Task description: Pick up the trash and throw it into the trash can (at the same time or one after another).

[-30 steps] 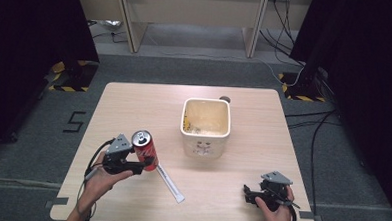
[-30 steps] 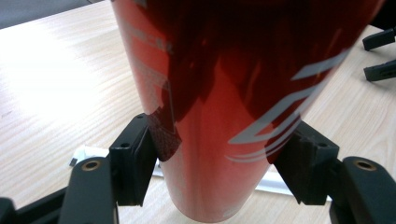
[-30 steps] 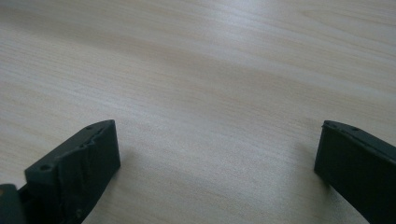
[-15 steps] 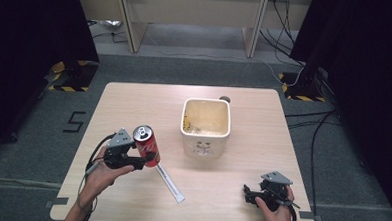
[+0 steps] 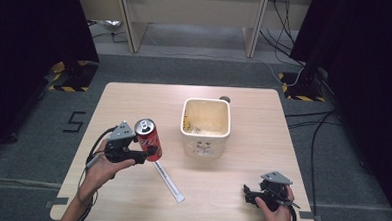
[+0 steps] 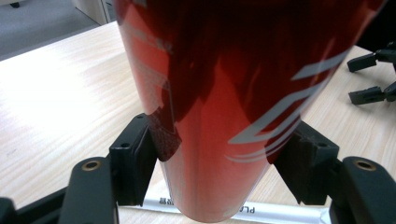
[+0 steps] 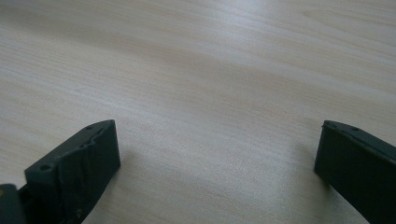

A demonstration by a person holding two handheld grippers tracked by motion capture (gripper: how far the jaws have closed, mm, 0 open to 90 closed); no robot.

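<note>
Now that my left gripper [image 5: 149, 151] has lifted the can [image 5: 148, 139], clamped, left of the tub [image 5: 205, 137], binning comes next; my right gripper [image 5: 250, 197] rests open.

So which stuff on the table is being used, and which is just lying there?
In use:
- red can, gripped by the left gripper
- cream tub, likely where it goes

Lying about:
- white wrapped stick
- small round thing behind the tub
- right gripper, open, idle

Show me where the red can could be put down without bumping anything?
The far left corner of the table is bare, as is the right side beyond the white bin. It is crowded near the front, around the long wrapped packet and red soda can.
</note>
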